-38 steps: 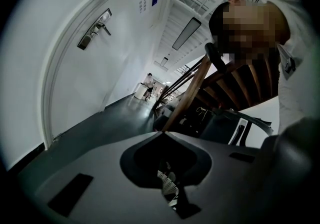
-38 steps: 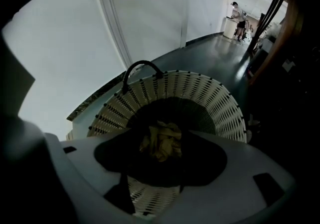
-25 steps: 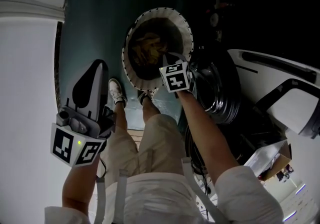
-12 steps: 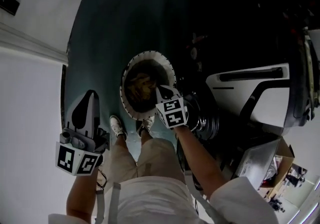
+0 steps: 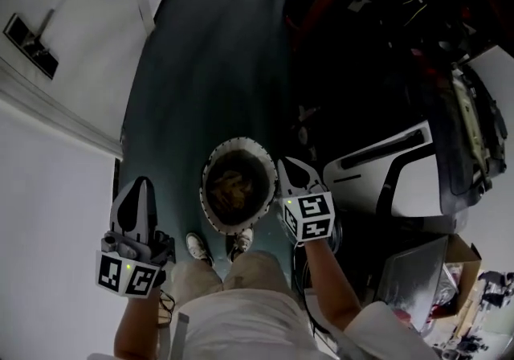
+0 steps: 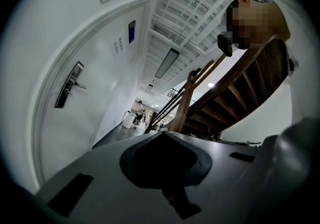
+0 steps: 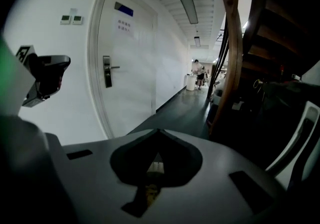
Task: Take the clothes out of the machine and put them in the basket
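The clothes [image 5: 235, 190] lie as a yellowish-brown heap at the bottom of the round basket [image 5: 206, 190], whose pale rim stands out sharply against the dark floor [image 5: 217, 69]. The basket sits on the floor directly in front of the person's shoes [image 5: 197, 247]. The right gripper [image 5: 291, 167] hangs just beside the basket's right rim, above it and pointing downward, with its jaws pressed together on themselves. The left gripper [image 5: 140, 186] is held well clear of the left rim, close to the line where the white wall [image 5: 56, 190] meets the floor. Its jaws are likewise closed to a single point, with only air ahead of them. Immediately to the right of the right gripper, a white appliance [image 5: 377, 169] with dark trim and a mass of dark clutter crowd that side. Beyond the basket a strip of bare floor runs away as a corridor, bounded on the left by the wall and a shut door [image 7: 127, 68]. On the right it is bounded by the post and underside of a wooden staircase [image 7: 232, 48]. A distant person [image 7: 198, 70] stands at the far end of the corridor.
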A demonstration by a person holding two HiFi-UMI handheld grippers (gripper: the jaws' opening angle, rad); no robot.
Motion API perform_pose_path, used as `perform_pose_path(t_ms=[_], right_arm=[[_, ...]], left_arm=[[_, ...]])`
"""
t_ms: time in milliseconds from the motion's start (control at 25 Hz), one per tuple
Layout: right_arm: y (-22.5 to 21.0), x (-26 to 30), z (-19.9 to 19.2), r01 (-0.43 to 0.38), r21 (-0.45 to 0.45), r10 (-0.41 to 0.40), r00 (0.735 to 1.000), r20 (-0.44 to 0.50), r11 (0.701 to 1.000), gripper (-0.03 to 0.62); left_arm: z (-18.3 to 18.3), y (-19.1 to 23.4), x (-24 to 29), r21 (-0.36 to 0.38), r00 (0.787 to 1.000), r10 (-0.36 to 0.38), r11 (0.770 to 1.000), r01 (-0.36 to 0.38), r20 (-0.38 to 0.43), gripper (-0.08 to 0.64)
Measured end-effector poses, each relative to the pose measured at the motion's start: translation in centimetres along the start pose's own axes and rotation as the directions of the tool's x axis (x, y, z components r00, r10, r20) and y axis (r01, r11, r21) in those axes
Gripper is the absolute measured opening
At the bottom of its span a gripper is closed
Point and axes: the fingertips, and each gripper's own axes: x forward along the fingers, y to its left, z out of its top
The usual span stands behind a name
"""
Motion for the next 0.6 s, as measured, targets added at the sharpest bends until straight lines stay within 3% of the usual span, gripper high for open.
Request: perform_pose_path(t_ms=[320,600], right_arm=[[-2.2,-5.7,7.9,0.05,0.01,-0.051,0.983,0.179,0.999,0.012],[-1.8,-10.7,12.3,0.079,-0.078,-0.054,0.958,0.282,0.994,0.012]], left_arm=[[6.4,-1.2,-0.7,0.052,0.995,-0.005,0.999,0.0,0.102,0.014],[9.9,-2.6,-1.3,0.059,0.985,-0.01,0.998,0.0,0.174,0.014]])
